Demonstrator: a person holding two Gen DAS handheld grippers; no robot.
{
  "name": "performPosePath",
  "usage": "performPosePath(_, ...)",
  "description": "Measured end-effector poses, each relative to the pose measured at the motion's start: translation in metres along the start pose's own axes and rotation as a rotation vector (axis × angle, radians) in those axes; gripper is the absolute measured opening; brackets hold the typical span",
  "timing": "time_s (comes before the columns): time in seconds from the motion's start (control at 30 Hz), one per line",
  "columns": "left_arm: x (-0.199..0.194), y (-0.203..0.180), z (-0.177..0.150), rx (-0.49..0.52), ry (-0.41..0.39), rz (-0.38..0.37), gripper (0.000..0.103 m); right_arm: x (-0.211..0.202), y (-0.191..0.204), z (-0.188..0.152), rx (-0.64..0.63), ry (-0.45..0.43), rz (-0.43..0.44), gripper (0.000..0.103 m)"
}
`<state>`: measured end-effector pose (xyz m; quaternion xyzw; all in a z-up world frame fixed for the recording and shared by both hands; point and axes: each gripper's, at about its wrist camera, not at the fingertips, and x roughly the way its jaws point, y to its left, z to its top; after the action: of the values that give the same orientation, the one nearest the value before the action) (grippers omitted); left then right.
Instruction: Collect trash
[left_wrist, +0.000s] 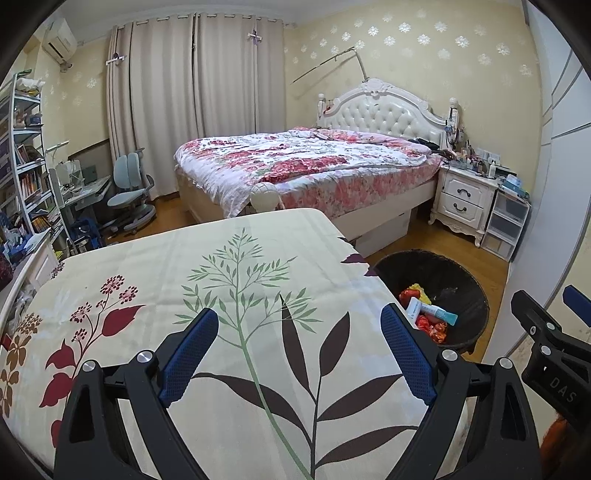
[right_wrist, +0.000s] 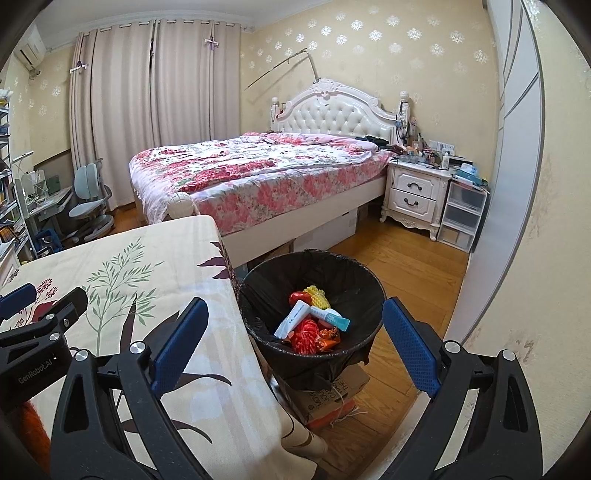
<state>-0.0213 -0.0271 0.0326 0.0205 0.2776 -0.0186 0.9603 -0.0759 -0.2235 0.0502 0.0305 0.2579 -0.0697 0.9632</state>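
Hovering nearest the cameras, the left gripper and the right gripper both stand with jaws spread wide and nothing between them. Beneath the left gripper lies the worktop, covered in a leaf-printed cloth, and no loose item shows on the part of it in view. Just beyond the worktop's right edge stands the bin, lined with a black bag and resting on a cardboard box on the wooden floor. The trash sits at the bottom of the bin: a white tube, a yellow mesh piece, red and orange wrappers. From the right wrist view it lies ahead of and below the open jaws, roughly between their lines; from the left it lies off to the right, past the right-hand jaw. Collection appears largely complete, though parts of the worktop are hidden. Risks noted: the bin stands raised on the box close to the worktop, so a low sweep by the right gripper could tip it and spill the contents. Farther off are the bed and curtains.
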Motion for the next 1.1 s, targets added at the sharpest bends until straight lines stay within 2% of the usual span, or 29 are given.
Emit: performPosePath(1.1, -0.0055, -0.0025, 0.0002, 0.0, 0.004, -0.008, 0.089, -0.0041, -0.0024, -0.0023, 0.004, -0.003, -0.003, 0.093)
